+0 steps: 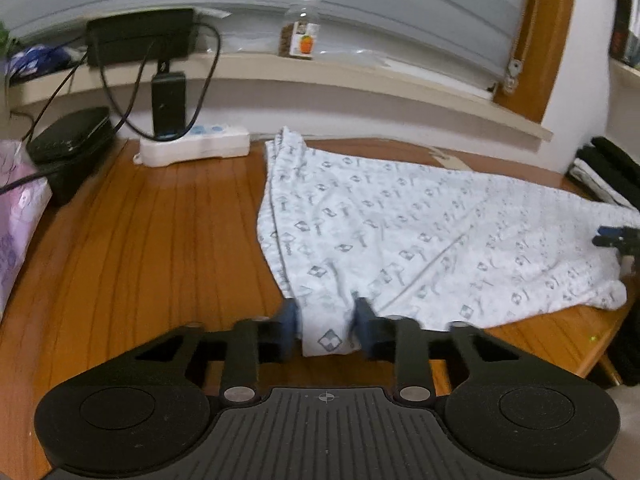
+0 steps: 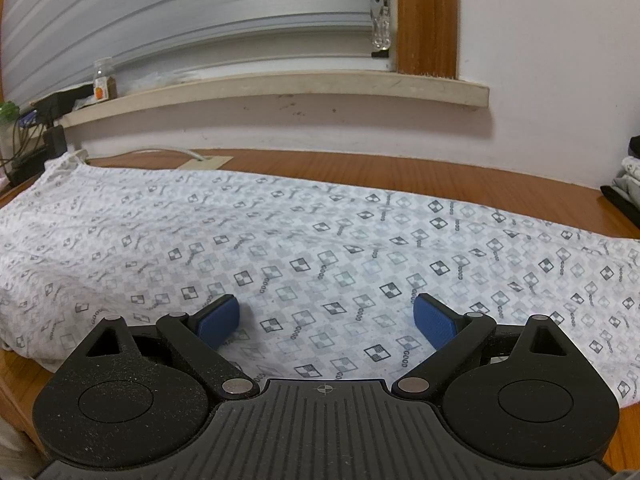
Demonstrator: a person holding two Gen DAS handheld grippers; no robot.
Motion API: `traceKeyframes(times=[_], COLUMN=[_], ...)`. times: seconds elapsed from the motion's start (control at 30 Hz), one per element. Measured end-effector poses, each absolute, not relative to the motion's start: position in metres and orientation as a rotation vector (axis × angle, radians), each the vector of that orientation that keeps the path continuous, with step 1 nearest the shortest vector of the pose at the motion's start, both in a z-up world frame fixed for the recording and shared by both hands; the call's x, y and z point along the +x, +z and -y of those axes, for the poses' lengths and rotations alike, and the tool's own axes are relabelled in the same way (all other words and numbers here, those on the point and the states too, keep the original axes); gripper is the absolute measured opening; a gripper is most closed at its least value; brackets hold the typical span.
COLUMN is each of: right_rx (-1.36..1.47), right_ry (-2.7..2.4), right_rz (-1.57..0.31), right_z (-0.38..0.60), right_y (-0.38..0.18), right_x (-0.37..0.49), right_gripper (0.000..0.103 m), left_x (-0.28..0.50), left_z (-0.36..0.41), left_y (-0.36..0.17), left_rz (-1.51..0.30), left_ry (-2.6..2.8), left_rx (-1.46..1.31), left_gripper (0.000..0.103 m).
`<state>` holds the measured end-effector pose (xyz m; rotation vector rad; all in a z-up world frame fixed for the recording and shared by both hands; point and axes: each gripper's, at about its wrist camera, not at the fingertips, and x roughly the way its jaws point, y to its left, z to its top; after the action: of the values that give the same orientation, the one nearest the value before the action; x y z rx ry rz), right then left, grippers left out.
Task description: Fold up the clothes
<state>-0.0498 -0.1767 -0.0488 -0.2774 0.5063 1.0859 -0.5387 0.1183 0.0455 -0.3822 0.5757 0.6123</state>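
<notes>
White garment [image 1: 400,232] corner in left gripper [image 1: 326,330] | right gripper [image 2: 326,320] agape.

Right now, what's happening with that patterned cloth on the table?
A person is folding a white patterned garment spread on a wooden table, with a two-finger gripper in each hand. The left gripper has a bunched corner of the cloth between its jaws at the near edge. The right gripper hangs over the flat fabric, jaws wide, gripping nothing.
</notes>
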Motion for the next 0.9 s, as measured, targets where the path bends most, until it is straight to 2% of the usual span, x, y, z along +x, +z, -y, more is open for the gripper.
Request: traceKeyframes(times=[0.07, 0.2, 0.3, 0.4, 0.47, 0.5, 0.83, 0.9], right_rx=[-0.278, -0.283, -0.283, -0.284, -0.288, -0.289, -0.302, -0.305], right_ry=[1.084, 1.086, 1.089, 1.089, 1.089, 1.09, 1.085, 1.083], right_rz=[-0.506, -0.503, -0.503, -0.499, -0.495, -0.494, -0.476, -0.47], right_z=[0.177, 0.176, 0.176, 0.176, 0.176, 0.176, 0.176, 0.176], right_y=[-0.049, -0.049, -0.049, -0.049, -0.049, -0.049, -0.049, -0.049], right_x=[-0.05, -0.049, -0.047, -0.047, -0.047, -0.046, -0.049, -0.049], right_gripper=[0.094, 0.094, 0.094, 0.094, 0.094, 0.094, 0.094, 0.094], left_x=[-0.543, -0.549, -0.543, -0.54, -0.527, -0.517, -0.409, -0.398], left_z=[-0.117, -0.123, -0.122, -0.126, -0.134, -0.139, -0.229, -0.241], left_y=[0.05, 0.057, 0.057, 0.076, 0.089, 0.094, 0.078, 0.072], left_rz=[-0.555, -0.584, -0.622, -0.558, -0.53, -0.523, -0.593, -0.616], left_ry=[0.627, 0.623, 0.64, 0.657, 0.66, 0.662, 0.656, 0.678], left_rx=[-0.361, -0.365, -0.338, -0.316, -0.291, -0.272, -0.293, -0.301], left_gripper=[0.022, 0.023, 0.037, 0.055, 0.077, 0.079, 0.079, 0.076])
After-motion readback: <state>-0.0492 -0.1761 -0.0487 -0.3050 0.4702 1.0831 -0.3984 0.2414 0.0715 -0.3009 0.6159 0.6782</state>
